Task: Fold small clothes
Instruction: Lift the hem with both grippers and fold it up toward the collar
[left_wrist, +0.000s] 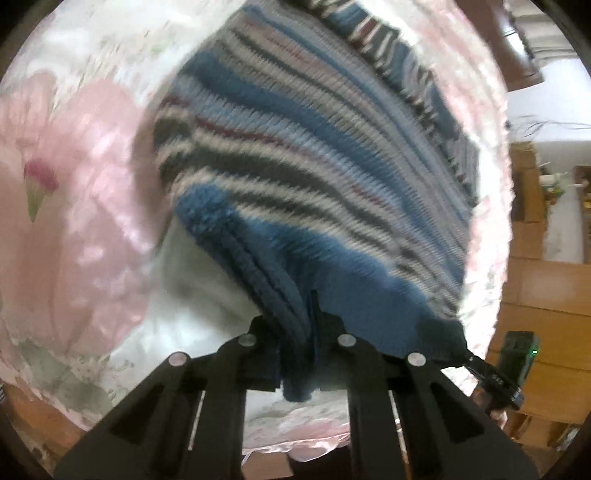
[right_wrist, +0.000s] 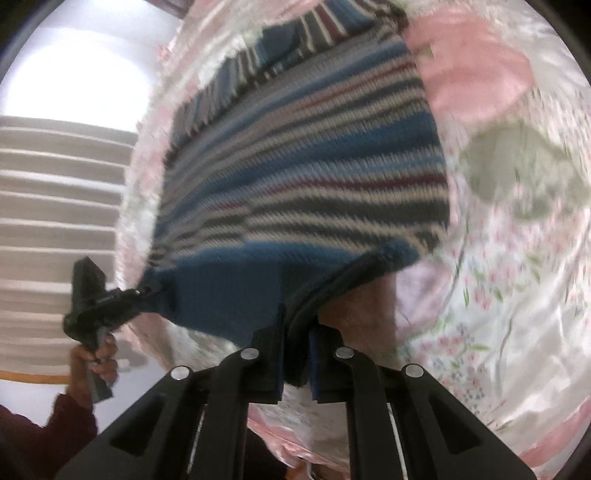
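Note:
A knitted sweater (left_wrist: 295, 166) with blue, white, grey and maroon stripes is stretched over a floral satin sheet (left_wrist: 74, 221). My left gripper (left_wrist: 299, 332) is shut on the bunched blue hem at one corner. My right gripper (right_wrist: 297, 332) is shut on the hem's other corner, and the sweater (right_wrist: 295, 166) spreads away from it. The hem hangs taut between them, lifted off the sheet. In the right wrist view my left gripper (right_wrist: 142, 291) shows at the left, held by a hand (right_wrist: 96, 362). In the left wrist view my right gripper (left_wrist: 467, 356) shows at the right.
The pink and white sheet (right_wrist: 517, 295) runs under and around the sweater. Wooden boards (left_wrist: 546, 295) lie beyond the sheet's edge on the right. Pale striped steps or slats (right_wrist: 55, 221) and a bright window (right_wrist: 74, 66) show on the left. A dark sleeve (right_wrist: 55, 424) is low left.

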